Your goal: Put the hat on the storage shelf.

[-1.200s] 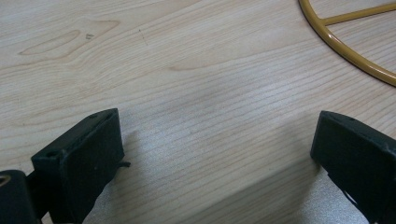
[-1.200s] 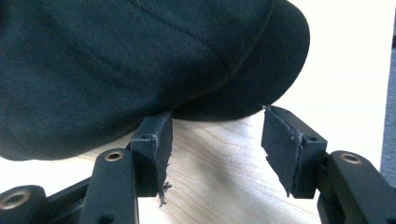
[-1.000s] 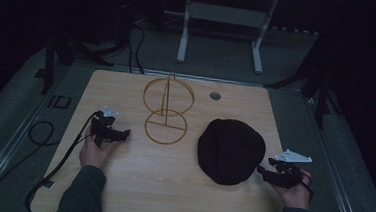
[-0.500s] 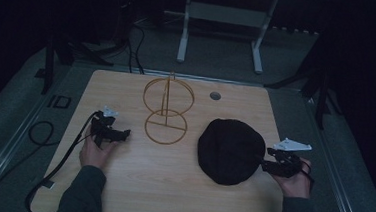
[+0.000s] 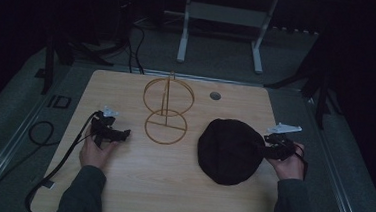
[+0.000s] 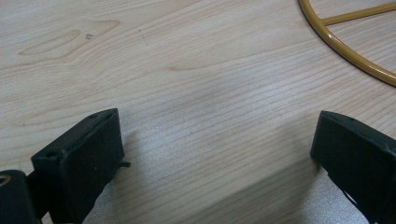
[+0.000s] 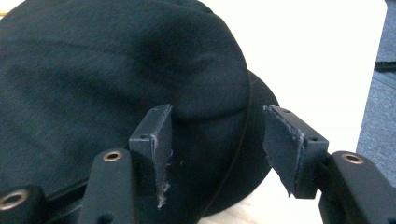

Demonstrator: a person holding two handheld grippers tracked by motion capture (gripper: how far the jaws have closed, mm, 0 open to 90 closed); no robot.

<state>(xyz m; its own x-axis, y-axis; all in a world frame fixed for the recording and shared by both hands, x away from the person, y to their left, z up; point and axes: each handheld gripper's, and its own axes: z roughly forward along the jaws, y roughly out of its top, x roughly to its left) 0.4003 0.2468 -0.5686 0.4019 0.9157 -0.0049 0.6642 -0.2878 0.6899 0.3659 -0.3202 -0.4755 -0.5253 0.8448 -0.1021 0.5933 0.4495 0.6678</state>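
Observation:
A black cap (image 5: 229, 149) lies flat on the right half of the wooden table (image 5: 120, 181). My right gripper (image 5: 267, 147) is at the cap's right edge, open; in the right gripper view its jaws straddle the cap's brim (image 7: 224, 154) without closing on it (image 7: 217, 140). A gold wire hat stand (image 5: 166, 109) stands upright at the table's middle, and its round base ring (image 6: 355, 51) shows in the left gripper view. My left gripper (image 5: 116, 135) rests low on the table left of the stand, open with bare wood between its jaws (image 6: 215, 154).
A round grommet (image 5: 215, 95) sits in the table near its far edge. A cable (image 5: 45, 176) trails from the left gripper off the table's left side. A white metal frame (image 5: 221, 33) stands on the floor beyond the table.
My right gripper has moved left and forward from the table's right edge up to the cap's brim. The left gripper, the stand and the cap have stayed put.

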